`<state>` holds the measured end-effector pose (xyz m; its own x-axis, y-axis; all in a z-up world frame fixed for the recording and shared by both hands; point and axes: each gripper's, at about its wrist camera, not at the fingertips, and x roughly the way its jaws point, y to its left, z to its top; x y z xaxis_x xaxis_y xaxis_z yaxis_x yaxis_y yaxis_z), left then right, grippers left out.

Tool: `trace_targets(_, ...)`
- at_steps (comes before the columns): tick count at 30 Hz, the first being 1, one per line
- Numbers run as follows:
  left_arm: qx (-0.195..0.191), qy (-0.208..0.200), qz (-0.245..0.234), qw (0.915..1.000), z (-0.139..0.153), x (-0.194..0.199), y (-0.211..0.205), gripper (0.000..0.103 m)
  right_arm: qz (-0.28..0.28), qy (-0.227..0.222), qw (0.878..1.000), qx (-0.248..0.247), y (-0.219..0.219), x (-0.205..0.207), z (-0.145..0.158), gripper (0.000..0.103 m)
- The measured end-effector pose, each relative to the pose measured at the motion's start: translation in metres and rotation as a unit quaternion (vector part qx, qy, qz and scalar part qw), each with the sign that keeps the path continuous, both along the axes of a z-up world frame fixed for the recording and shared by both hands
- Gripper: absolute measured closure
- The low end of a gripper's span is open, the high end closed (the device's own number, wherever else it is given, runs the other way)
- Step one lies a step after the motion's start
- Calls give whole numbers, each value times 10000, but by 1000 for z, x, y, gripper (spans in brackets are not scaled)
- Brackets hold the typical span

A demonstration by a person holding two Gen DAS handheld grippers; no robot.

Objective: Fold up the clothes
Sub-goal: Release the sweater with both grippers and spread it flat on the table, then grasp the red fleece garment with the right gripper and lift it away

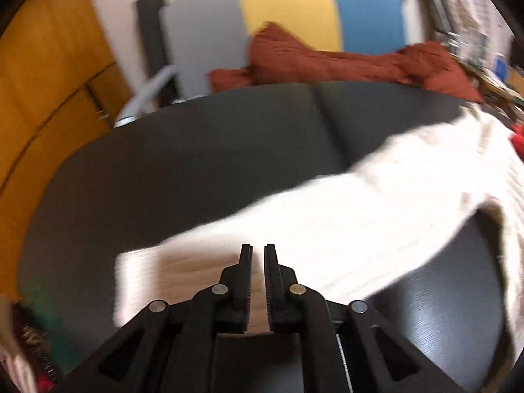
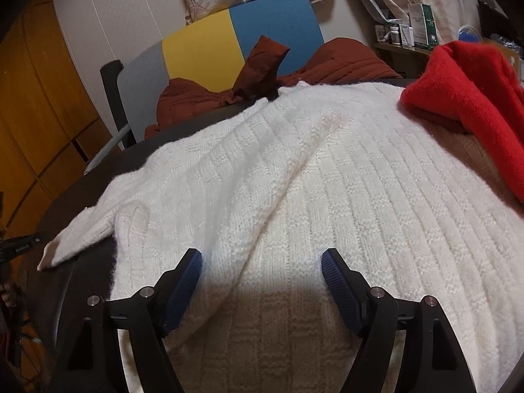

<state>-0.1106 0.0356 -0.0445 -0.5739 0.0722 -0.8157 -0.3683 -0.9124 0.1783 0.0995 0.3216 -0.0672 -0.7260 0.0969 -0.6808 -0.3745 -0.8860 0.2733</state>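
The white sweater (image 2: 294, 180) lies spread on the dark table (image 1: 163, 163), not yet folded. The left gripper (image 1: 258, 252) pinches its sleeve (image 1: 294, 229), nearly closed. The right gripper (image 2: 262, 262) hovers wide open over the body. Most folding remains, I judge.

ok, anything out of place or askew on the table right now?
Yes. The white sweater lies rumpled, one sleeve folded diagonally across its body. A red garment lies over its far right edge, in the way of folding. A rust-brown garment is bunched at the table's far edge.
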Motion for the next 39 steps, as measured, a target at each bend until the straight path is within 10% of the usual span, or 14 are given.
trace_targets(7, -527, 240, -95, 9983, -24, -10, 48, 93, -349, -397, 9981, 303, 16, -10, 18, 41)
trace_targets(9, -718, 299, 40, 9970, -25, -17, 42, 93, -339, -721, 9963, 331, 18, -18, 6, 68)
trace_targets(25, -1970, 405, 1002, 9744, -48, -90, -69, 93, 856, -876, 9901, 690, -90, -102, 1, 69)
trace_targets(32, -1103, 901, 1616, 9765, -2, -60, -89, 93, 1543, -590, 9850, 491, -157, -133, 1, 68)
trace_targets(39, 777, 782, 158, 9938, 27, 15, 9, 92, 1766, -187, 9841, 25, -149, -116, 20, 55)
